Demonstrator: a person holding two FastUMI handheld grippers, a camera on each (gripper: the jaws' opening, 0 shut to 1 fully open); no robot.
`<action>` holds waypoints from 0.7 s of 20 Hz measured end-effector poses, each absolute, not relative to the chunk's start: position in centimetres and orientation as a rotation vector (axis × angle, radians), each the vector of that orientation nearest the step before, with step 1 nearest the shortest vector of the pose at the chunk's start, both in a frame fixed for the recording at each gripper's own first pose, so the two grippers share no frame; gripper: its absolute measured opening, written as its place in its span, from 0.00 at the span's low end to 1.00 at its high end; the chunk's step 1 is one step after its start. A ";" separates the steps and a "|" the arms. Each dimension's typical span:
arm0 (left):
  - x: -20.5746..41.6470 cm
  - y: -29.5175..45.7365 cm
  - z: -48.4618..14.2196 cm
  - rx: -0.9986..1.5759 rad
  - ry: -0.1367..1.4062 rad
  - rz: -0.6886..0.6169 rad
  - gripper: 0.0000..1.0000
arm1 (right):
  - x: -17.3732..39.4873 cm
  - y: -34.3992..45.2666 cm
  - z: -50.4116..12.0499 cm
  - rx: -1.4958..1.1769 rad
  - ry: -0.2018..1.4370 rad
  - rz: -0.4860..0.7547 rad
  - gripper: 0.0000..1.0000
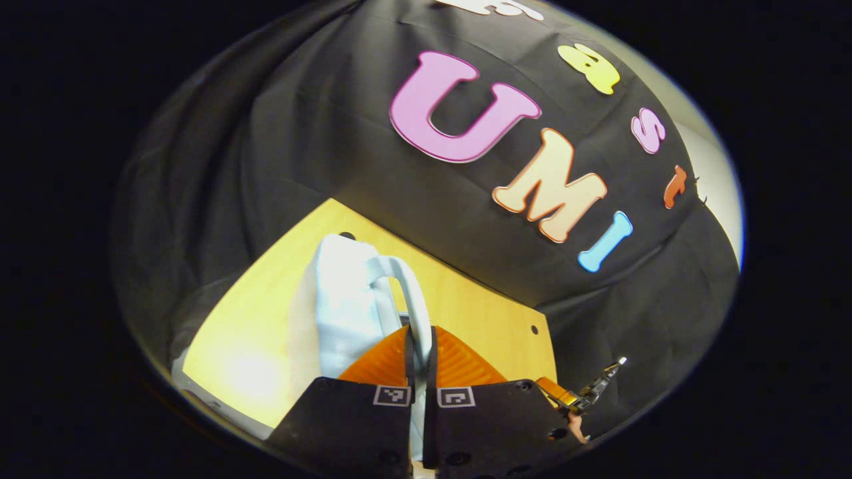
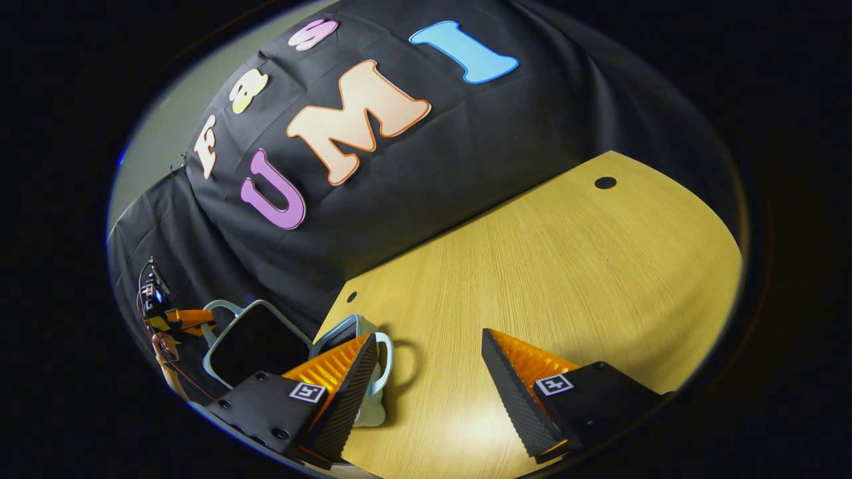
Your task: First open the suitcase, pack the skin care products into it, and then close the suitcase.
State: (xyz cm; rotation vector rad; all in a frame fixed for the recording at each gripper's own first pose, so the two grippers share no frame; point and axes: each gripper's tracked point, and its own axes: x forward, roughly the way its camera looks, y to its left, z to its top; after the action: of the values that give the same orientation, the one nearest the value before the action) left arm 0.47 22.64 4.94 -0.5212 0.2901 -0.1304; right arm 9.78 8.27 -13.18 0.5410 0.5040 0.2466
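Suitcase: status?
Left gripper shut on lid handle. Suitcase open, lid raised. Right gripper open above table.

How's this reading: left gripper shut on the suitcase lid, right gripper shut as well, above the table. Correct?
Not quite. The right gripper is open: the right gripper view shows its jaws wide apart above the table. The left gripper is indeed shut on the suitcase lid.

Pale wooden table (image 2: 566, 266) with small dark holes, against black cloth wall (image 2: 466, 133).
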 end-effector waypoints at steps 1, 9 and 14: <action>1.1 21.1 4.8 -0.521 0.298 -0.152 0.00 | 9.7 7.7 -13.1 0.537 0.500 0.239 0.98; 7.5 10.6 -1.6 -0.532 0.462 -0.263 0.01 | 8.6 3.3 -12.8 0.561 0.476 0.174 0.98; 10.9 6.8 -7.4 -0.461 0.601 -0.232 0.01 | 8.3 1.6 -12.1 0.576 0.461 0.145 0.98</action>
State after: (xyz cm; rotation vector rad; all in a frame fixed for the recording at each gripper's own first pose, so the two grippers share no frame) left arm 10.90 6.83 -7.37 -0.4612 0.6014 -0.2320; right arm 8.34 1.62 -12.06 0.5761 0.4609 0.1451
